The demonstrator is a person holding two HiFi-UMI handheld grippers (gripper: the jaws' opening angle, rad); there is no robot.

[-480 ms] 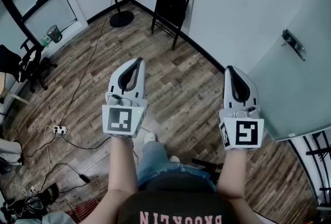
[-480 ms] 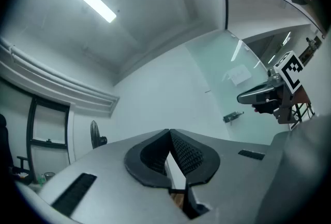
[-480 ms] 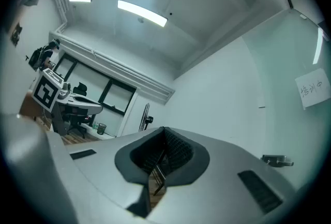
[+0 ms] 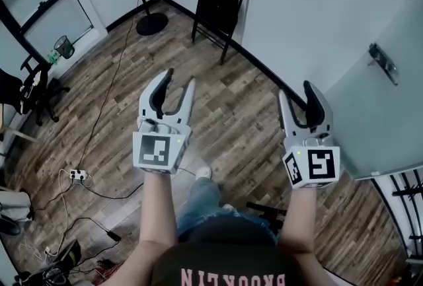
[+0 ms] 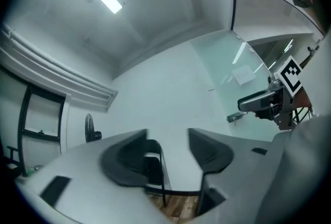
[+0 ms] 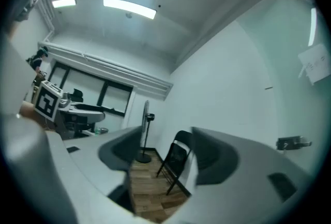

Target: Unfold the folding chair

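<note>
— What is between the jaws of the right gripper (image 6: 166,134)?
— Nothing. The 2 jaws stand apart, and the folding chair (image 6: 176,161) shows beyond the gap, folded, against the white wall (image 6: 232,88).
— And around the chair?
— A standing fan (image 6: 146,114) just left of it, wood floor (image 6: 150,187) under it, a door handle (image 6: 289,143) well to its right.

Cool, even light from ceiling tube lamps (image 6: 129,8) fills the room; shadows are faint. Both gripper views bow strongly, darken at corners, blur close up.
</note>
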